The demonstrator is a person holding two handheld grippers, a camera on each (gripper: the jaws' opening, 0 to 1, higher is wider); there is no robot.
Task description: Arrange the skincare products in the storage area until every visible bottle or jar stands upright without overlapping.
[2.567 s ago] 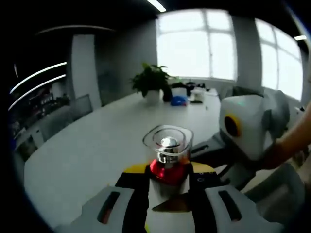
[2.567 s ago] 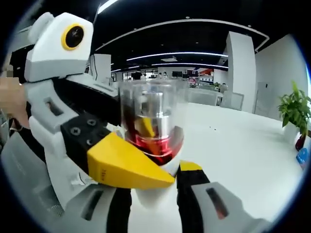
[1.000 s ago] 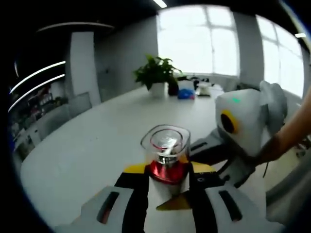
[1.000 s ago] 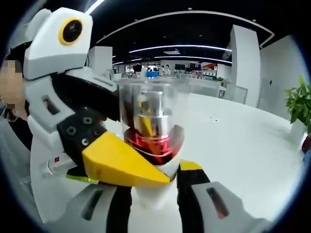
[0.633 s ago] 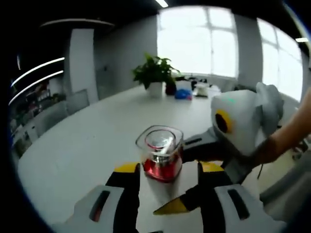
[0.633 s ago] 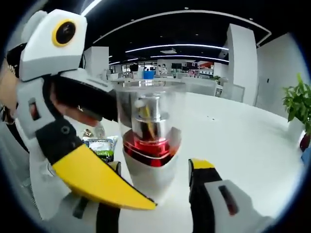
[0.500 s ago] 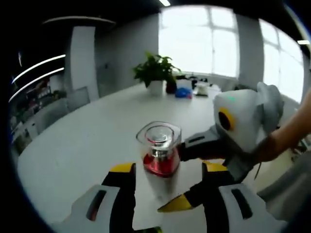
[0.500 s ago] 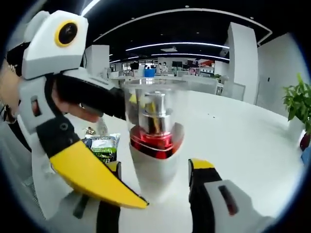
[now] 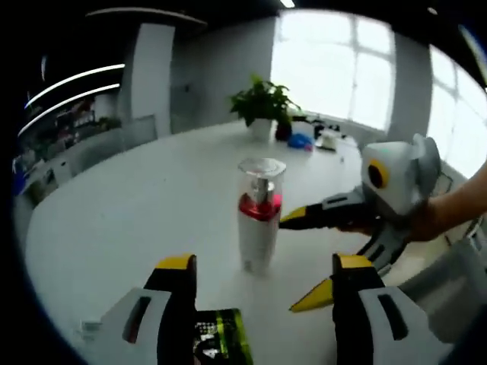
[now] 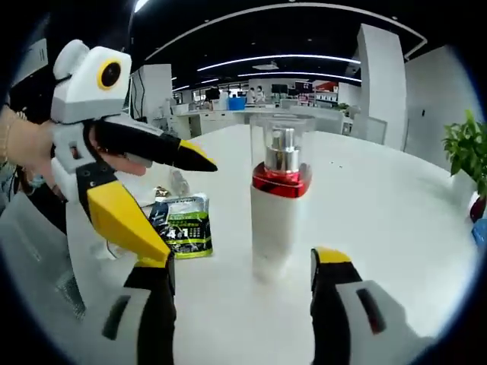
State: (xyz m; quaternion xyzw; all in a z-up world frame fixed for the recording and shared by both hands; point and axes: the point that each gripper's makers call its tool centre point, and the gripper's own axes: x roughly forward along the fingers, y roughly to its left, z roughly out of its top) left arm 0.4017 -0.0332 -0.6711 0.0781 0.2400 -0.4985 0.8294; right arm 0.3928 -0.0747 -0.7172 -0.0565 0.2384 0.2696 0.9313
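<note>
From my left gripper view, the white pump bottle with a red collar, silver pump and clear plastic cap (image 9: 259, 213) stands upright on the white table (image 9: 129, 220), out ahead of my jaws and roughly centred between them. My left gripper (image 9: 266, 270) has its jaws spread wide, holding nothing; the bottle sits clear of both yellow tips. Low in this view, between the jaws, lies a dark green and black sachet (image 9: 217, 346), flat on the table. To the right of the bottle I see the right gripper (image 9: 323, 255), white body with yellow-tipped black jaws, also spread wide; its upper tip points at the bottle's red collar, very near it, though I cannot tell whether it touches. A hand (image 9: 441, 217) holds that gripper from the right edge.

From my right gripper view, the same bottle (image 10: 278, 194) is upright just beyond the right gripper's (image 10: 243, 266) parted jaws, apart from both. The left gripper (image 10: 171, 198) comes in from the left, jaws wide, one black-and-yellow tip aimed toward the bottle but well short of it. The sachet (image 10: 183, 224) lies flat on the table (image 10: 396, 220) between that gripper and the bottle, left of the bottle's base. A small clear packet (image 10: 176, 182) lies just behind the sachet; too blurred to say more

Far end of the table: a green potted plant in a white pot (image 9: 262, 106), some small blue and white items (image 9: 312, 139) beside it
</note>
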